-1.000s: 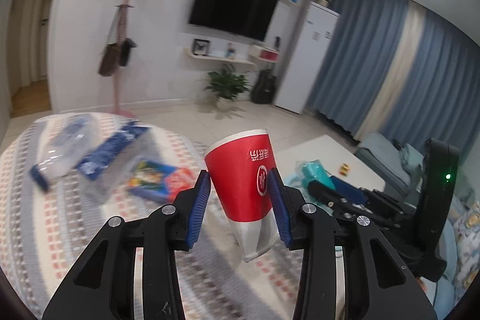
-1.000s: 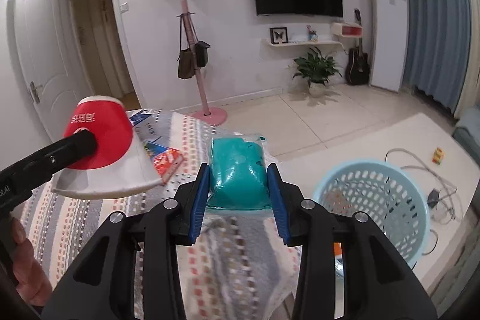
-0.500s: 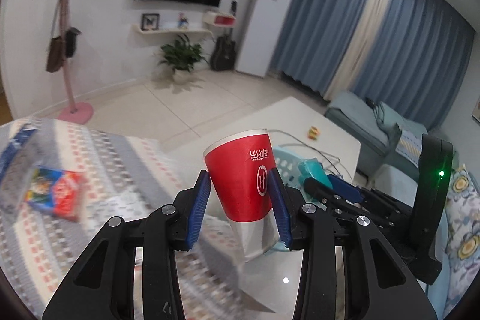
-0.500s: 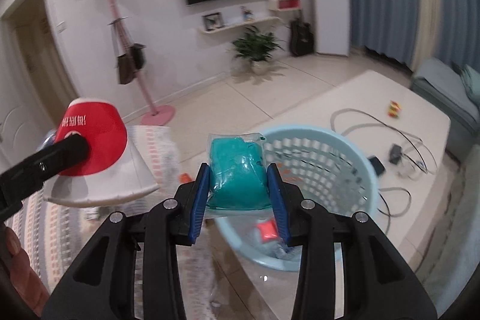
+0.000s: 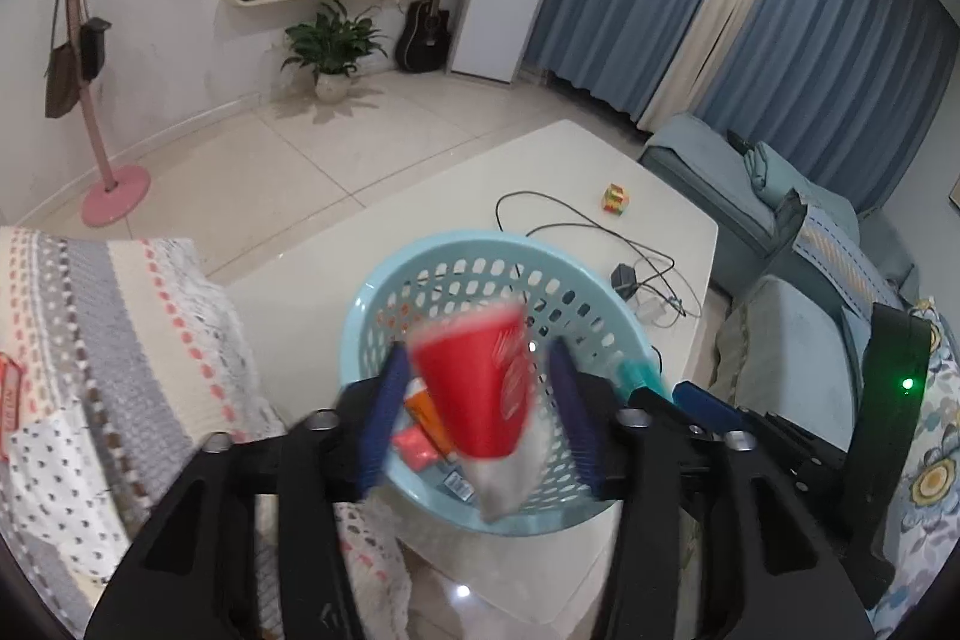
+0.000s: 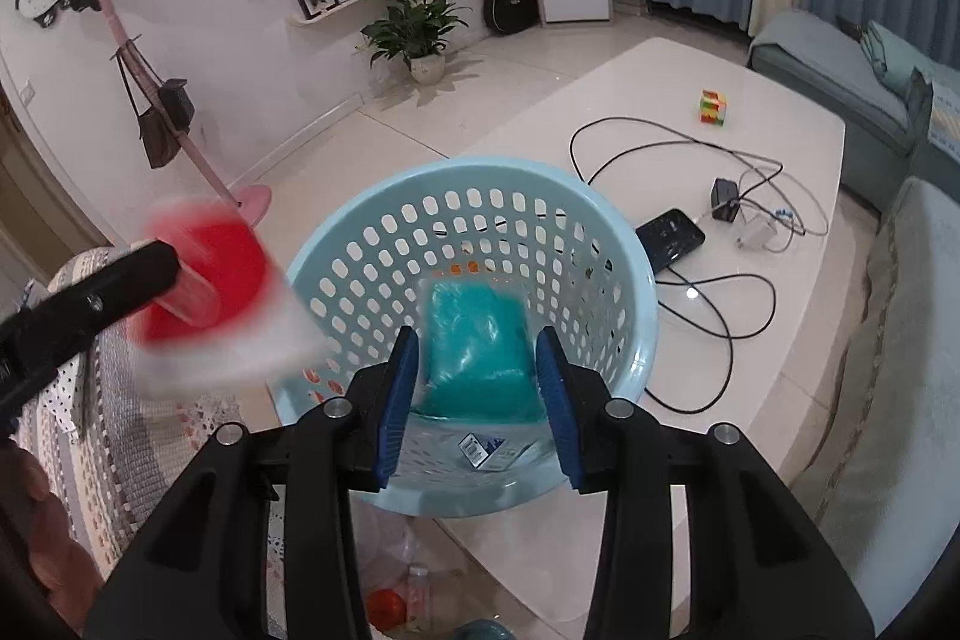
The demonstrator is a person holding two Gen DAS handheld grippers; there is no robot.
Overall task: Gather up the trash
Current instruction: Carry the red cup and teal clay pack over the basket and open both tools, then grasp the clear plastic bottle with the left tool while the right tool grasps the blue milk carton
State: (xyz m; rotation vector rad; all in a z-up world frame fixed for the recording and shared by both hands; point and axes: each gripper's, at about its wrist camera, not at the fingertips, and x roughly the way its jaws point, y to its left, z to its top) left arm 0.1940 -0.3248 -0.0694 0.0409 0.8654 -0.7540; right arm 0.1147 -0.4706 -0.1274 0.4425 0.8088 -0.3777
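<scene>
Hovering over the pale blue basket [image 5: 384,292] at the lower middle of both views, two pieces of trash are being let go at once. The left hand-held gripper [image 5: 477,412] is being spread, its jaws having just been opening; the red paper cup [image 5: 474,388] is seen blurred between them with a gap at either side, so it is judged to be dropping free above the basket's mouth. The right hand-held gripper [image 6: 477,394] has likewise just been opening, and the teal packet [image 6: 477,346] is lying loose between its pads, over the basket's inside. Earlier collected scraps, an orange wrapper [image 5: 429,415] among them, are already resting on the basket's floor. Left to be gathered, judging by the lower edge of the right view, are a small bottle [image 6: 417,589] and other bits on the floor.
</scene>
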